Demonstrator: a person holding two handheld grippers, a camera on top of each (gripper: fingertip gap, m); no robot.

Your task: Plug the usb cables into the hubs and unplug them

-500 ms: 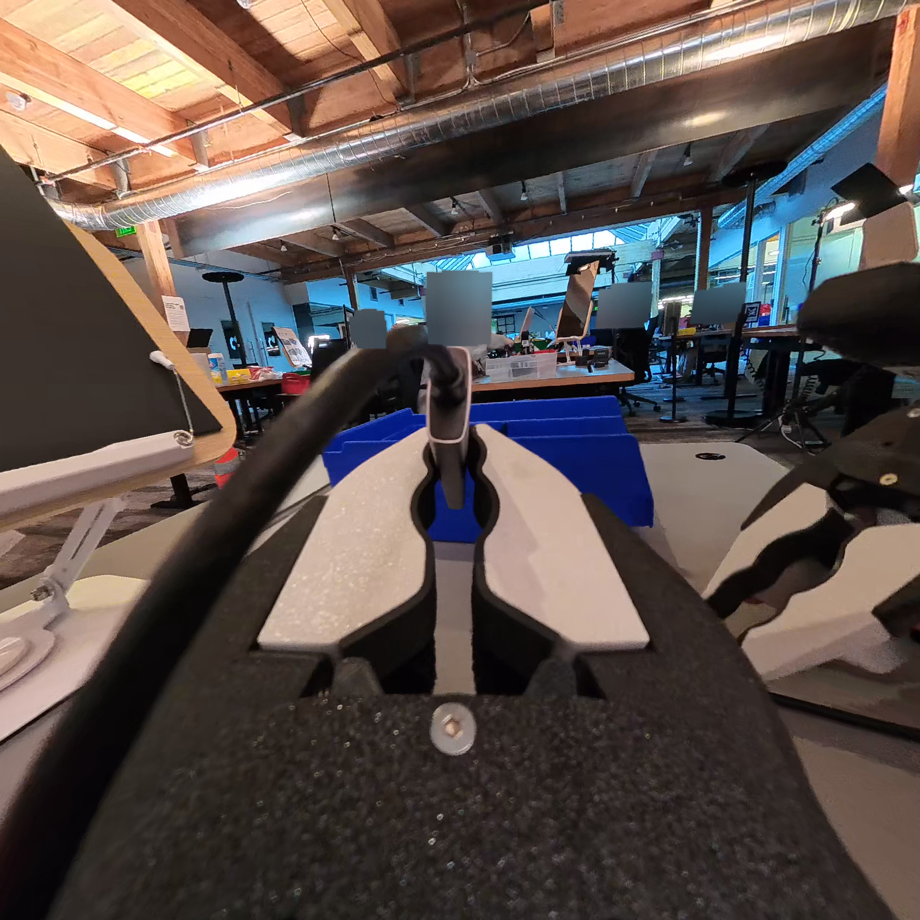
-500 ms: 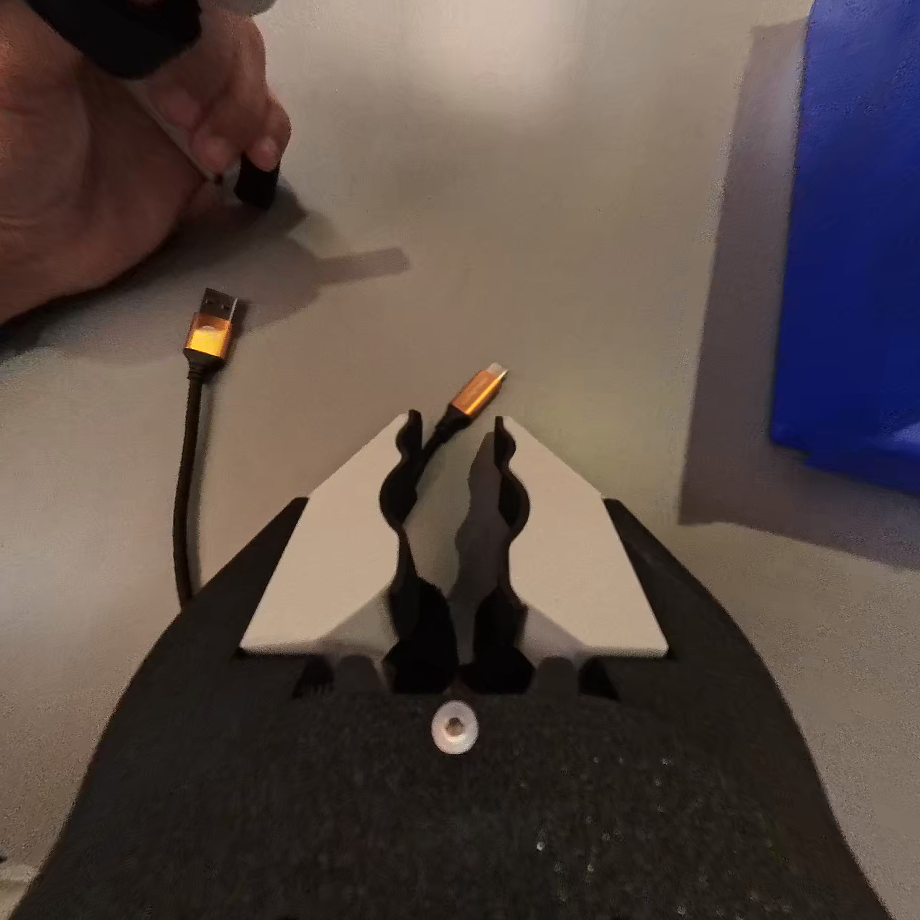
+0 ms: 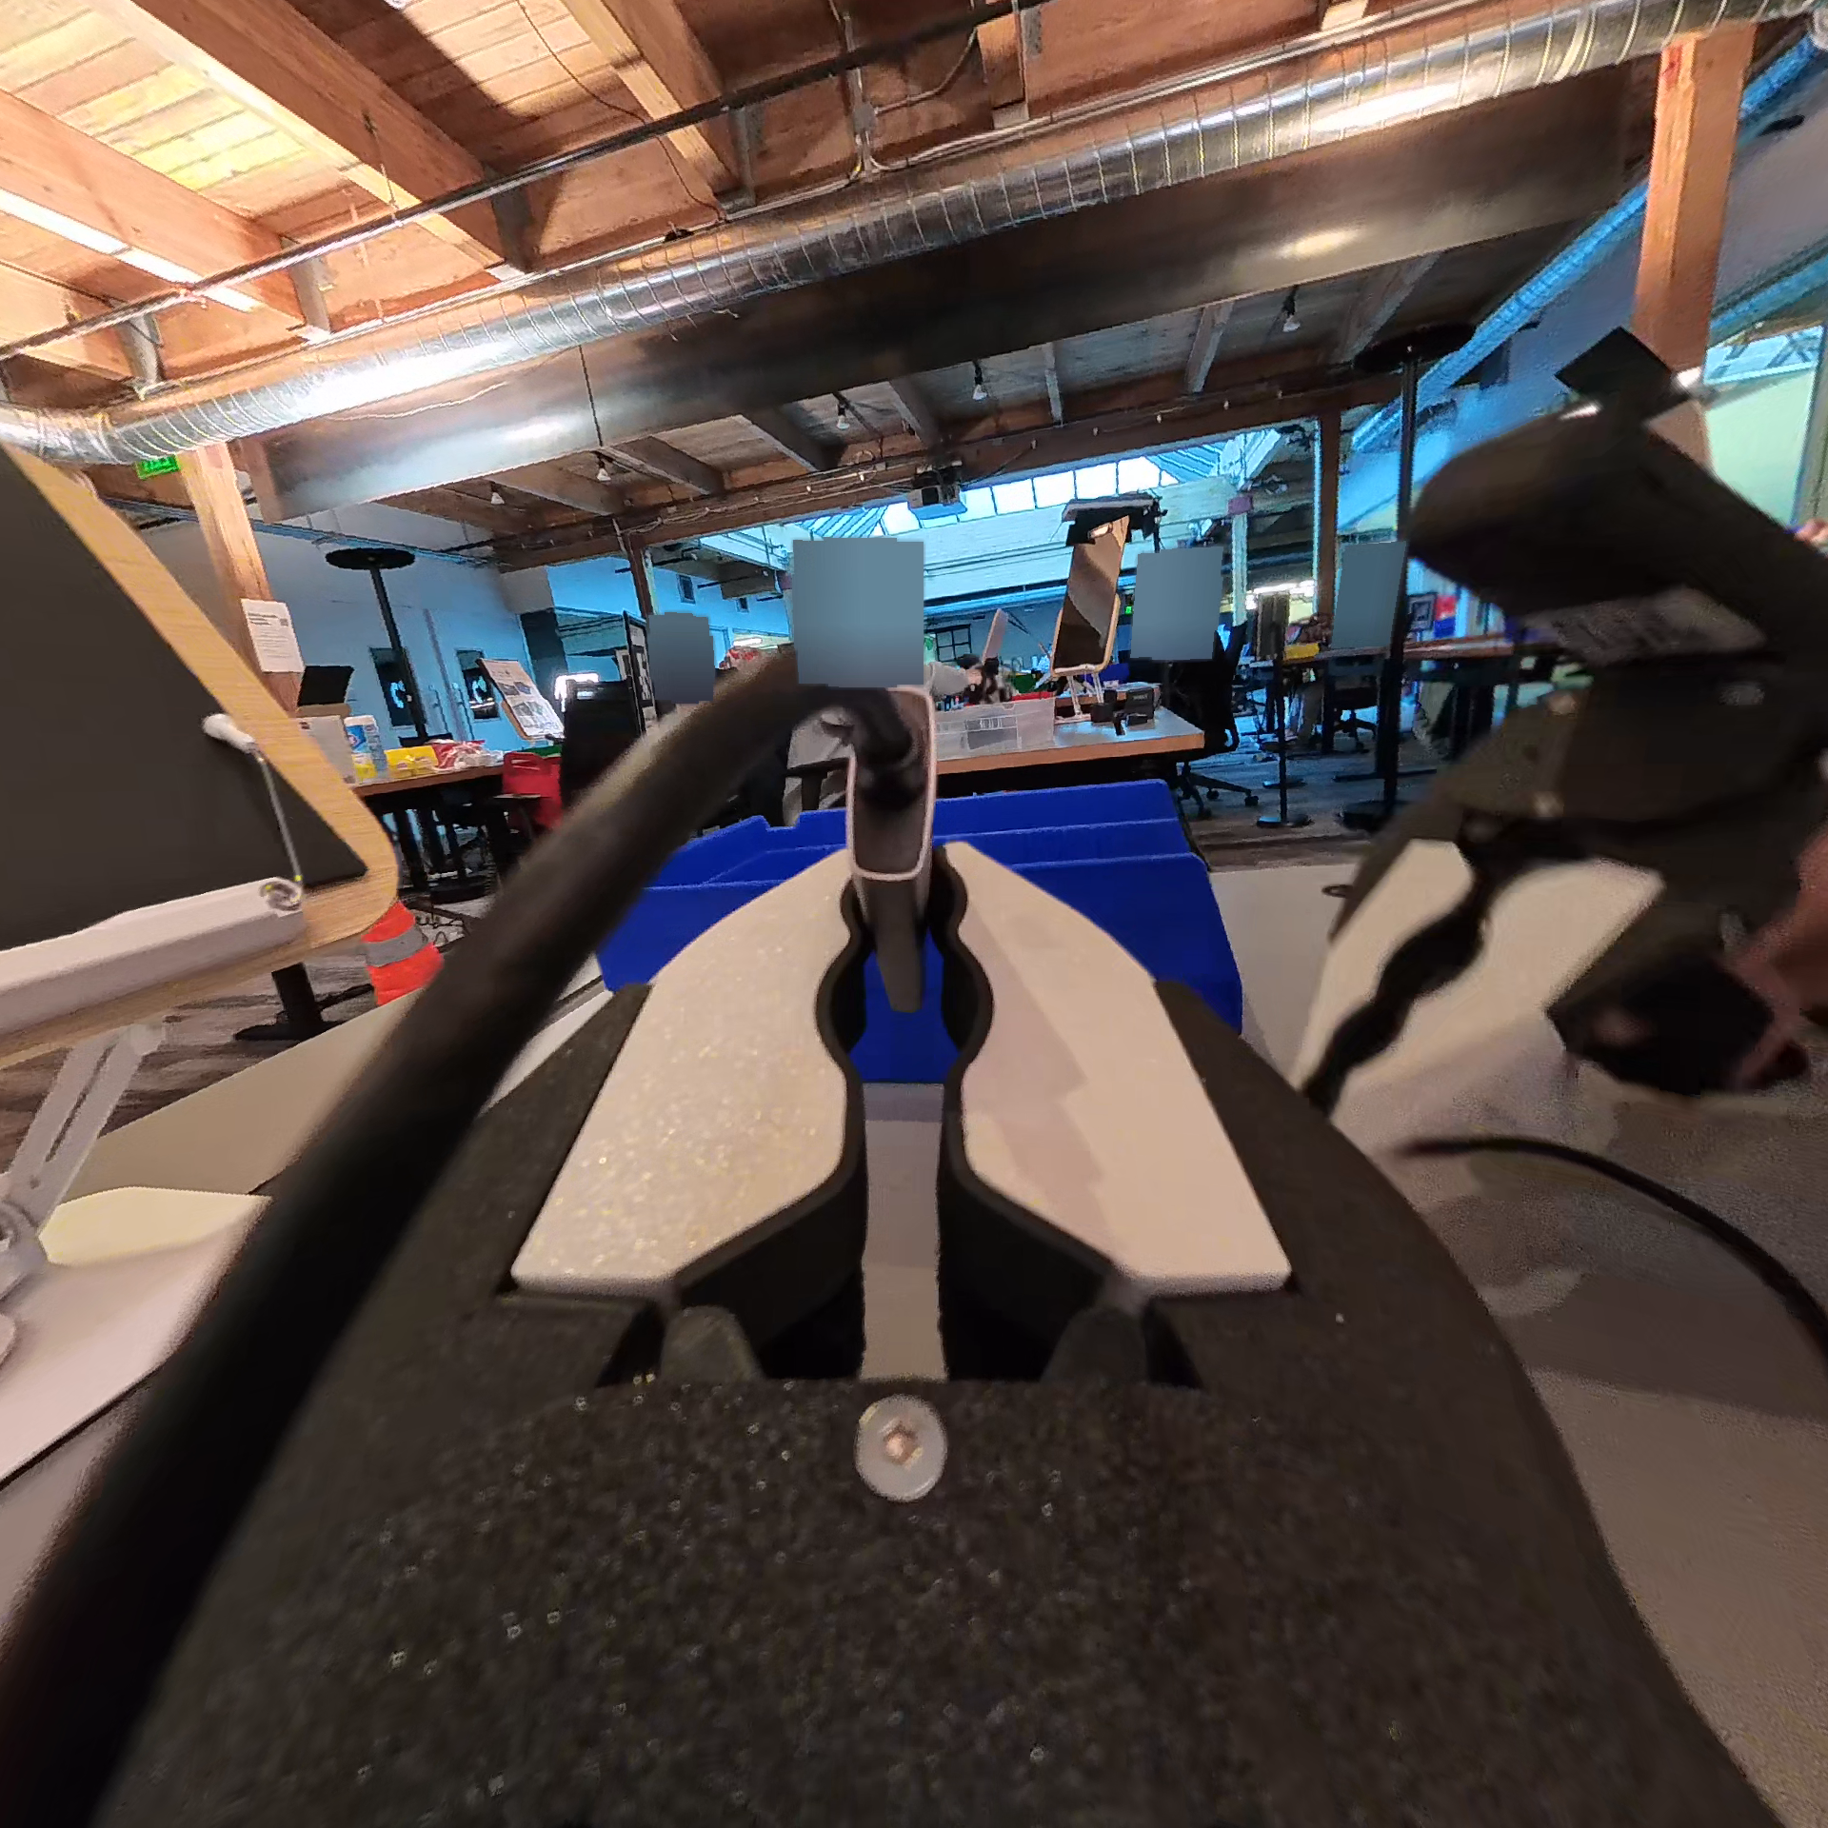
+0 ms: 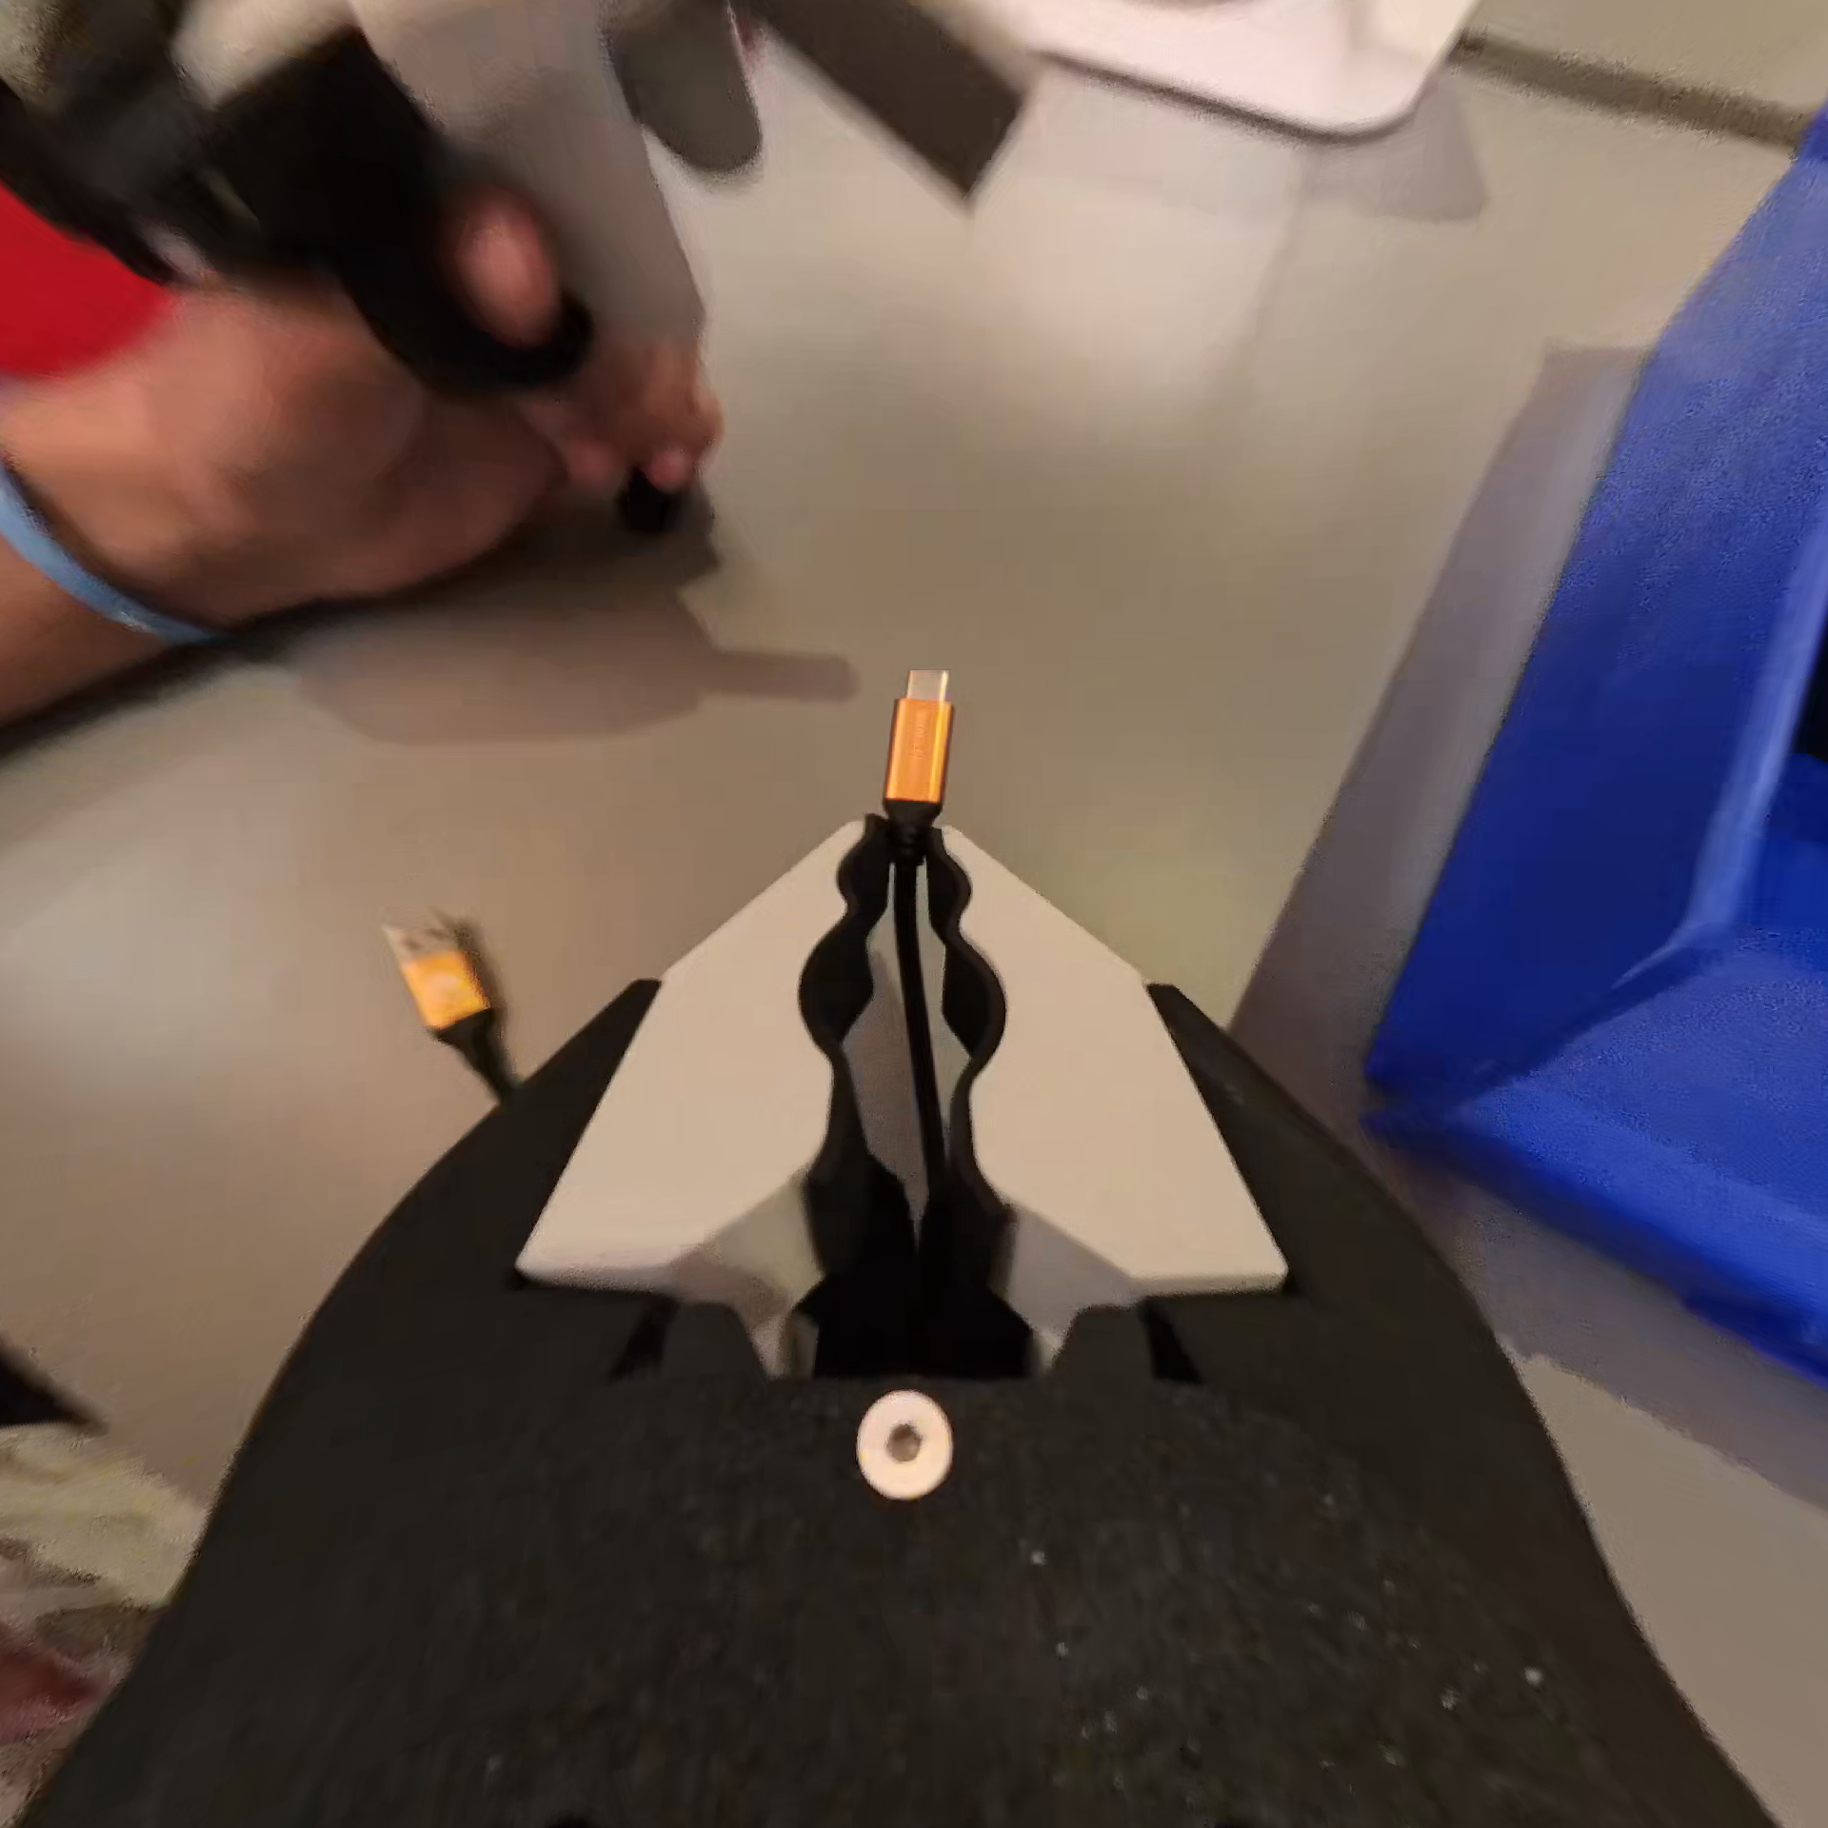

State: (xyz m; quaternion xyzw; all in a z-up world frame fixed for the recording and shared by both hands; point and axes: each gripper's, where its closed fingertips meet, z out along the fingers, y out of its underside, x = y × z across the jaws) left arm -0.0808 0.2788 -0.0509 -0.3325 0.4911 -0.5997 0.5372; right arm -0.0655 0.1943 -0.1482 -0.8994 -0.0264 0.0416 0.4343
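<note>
A phone [image 3: 890, 851] is clamped by the left tool [image 3: 898, 890], a cable [image 4: 918, 989] by the right tool [image 4: 905, 841]; either could be dropped if grip is loosened.

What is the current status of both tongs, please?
Left tongs shut on a dark upright device. Right tongs shut on black cable behind its orange plug. Blue bin beside.

I note an orange-sleeved plug [image 4: 920, 749] on black cable [image 4: 915, 989], a blue bin [image 4: 1662, 791], grey tabletop [image 4: 1088, 445], and white-and-black fingers [image 4: 712, 1088].
</note>
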